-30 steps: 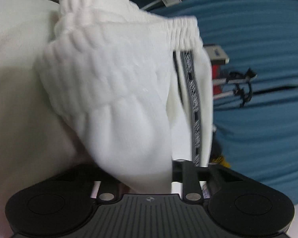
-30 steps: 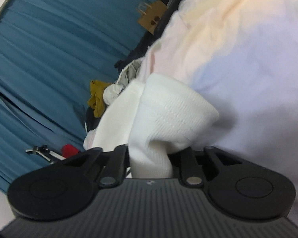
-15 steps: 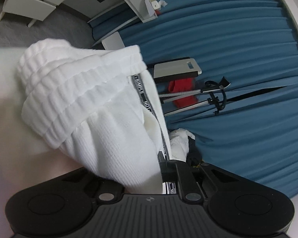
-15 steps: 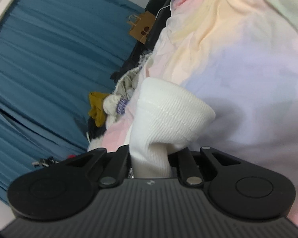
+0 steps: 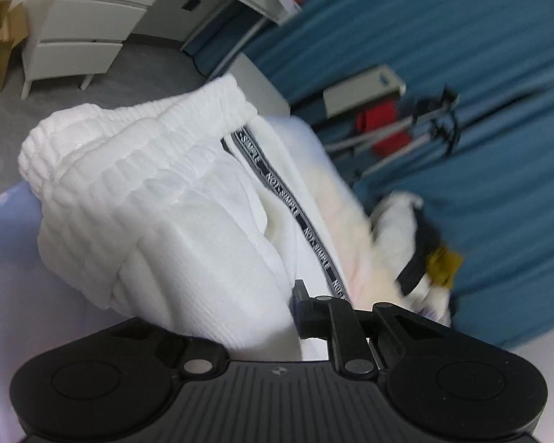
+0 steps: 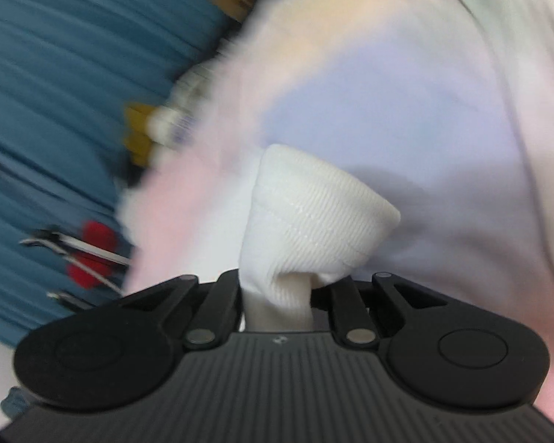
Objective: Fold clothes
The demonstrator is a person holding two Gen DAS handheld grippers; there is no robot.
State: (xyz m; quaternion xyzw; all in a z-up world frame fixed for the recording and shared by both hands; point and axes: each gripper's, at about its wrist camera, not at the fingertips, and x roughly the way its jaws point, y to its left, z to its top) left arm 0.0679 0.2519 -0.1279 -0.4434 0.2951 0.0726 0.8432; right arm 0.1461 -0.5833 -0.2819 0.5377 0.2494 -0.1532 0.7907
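Over the pastel bedspread [image 6: 406,85], both grippers pinch the white pants [image 5: 188,199]: left gripper [image 5: 277,328] on the waistband, jaws just eased slightly, right gripper [image 6: 277,295] clamping a cuff. Looks mid-carry; next, lay them flat.

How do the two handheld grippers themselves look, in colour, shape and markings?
The left gripper and right gripper look alike: black plastic, ribbed centre with a small round emblem, rounded lobes with circular discs at both sides, silver pivot pins. No hands, sleeves or cables show.
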